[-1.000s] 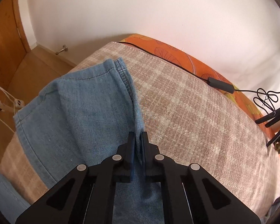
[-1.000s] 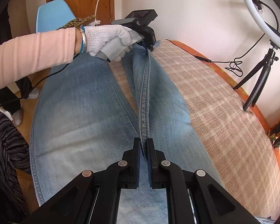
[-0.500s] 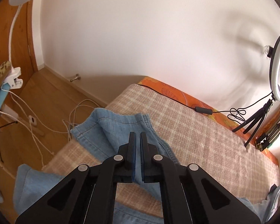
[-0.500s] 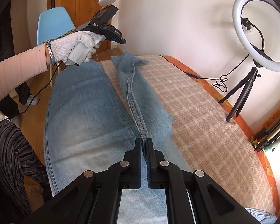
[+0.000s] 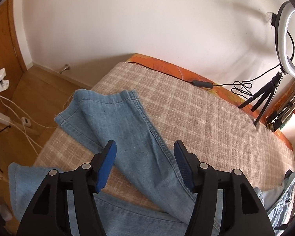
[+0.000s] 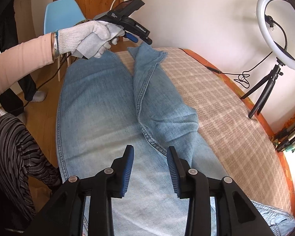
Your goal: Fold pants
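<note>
The blue jeans [image 6: 100, 114] lie lengthwise on the checked bedspread [image 6: 232, 122], one leg flat, the other leg [image 5: 127, 129] bunched and twisted just beside it, its hem [image 5: 100, 100] rumpled near the bedspread's far end; the left gripper [image 5: 144, 153] hangs above that twisted leg, jaws opening, nothing pinched between them; the right gripper [image 6: 150, 159] hovers over the inseam ridge [image 6: 145, 114], jaws likewise opening and empty; judging by this, the step is straightening the legs before the first fold; next, the loose leg wants regrasping at hem and seam, then laying smooth onto its neighbour.
</note>
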Demonstrator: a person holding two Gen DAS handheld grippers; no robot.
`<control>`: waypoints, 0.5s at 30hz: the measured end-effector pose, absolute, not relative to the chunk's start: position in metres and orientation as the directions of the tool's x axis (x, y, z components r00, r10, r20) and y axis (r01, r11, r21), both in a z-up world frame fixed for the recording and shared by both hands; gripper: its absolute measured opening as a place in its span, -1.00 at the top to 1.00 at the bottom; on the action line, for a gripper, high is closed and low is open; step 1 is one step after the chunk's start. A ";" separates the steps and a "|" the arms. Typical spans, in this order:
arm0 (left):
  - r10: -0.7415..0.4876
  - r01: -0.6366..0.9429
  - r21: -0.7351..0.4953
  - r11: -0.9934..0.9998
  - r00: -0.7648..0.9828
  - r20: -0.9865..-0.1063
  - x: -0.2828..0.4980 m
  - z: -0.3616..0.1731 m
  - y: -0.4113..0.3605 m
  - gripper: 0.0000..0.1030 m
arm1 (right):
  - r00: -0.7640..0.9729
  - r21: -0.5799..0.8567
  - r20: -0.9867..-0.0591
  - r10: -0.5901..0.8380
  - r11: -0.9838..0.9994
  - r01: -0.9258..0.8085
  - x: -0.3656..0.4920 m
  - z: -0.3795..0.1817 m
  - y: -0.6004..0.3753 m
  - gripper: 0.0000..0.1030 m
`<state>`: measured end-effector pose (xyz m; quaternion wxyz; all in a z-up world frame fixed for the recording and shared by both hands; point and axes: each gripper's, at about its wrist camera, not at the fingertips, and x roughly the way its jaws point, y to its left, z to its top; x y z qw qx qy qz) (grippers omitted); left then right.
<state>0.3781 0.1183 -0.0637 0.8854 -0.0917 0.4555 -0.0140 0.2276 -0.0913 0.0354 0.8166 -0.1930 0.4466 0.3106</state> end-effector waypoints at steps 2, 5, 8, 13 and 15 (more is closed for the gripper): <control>-0.092 -0.071 -0.156 0.985 0.553 -0.828 0.396 -0.074 0.105 -0.21 | 0.401 -0.047 -0.861 0.313 0.735 -0.676 0.232 0.025 -0.095 0.23; -0.047 -0.122 -0.117 0.986 0.465 -0.884 0.423 -0.099 0.090 -0.38 | 0.404 -0.078 -0.876 0.264 0.748 -0.659 0.240 0.010 -0.104 0.02; 0.050 -0.139 -0.008 0.990 0.410 -0.911 0.440 -0.121 0.076 -0.38 | 0.425 -0.123 -0.877 0.224 0.751 -0.649 0.250 0.002 -0.116 -0.23; 0.107 -0.179 0.036 0.983 0.402 -0.909 0.442 -0.139 0.089 -0.48 | 0.450 -0.195 -0.878 0.163 0.737 -0.647 0.265 -0.003 -0.137 -0.48; 0.097 -0.188 0.019 0.982 0.418 -0.903 0.439 -0.138 0.098 -0.35 | 0.422 -0.184 -0.892 0.164 0.721 -0.669 0.272 -0.006 -0.146 -0.61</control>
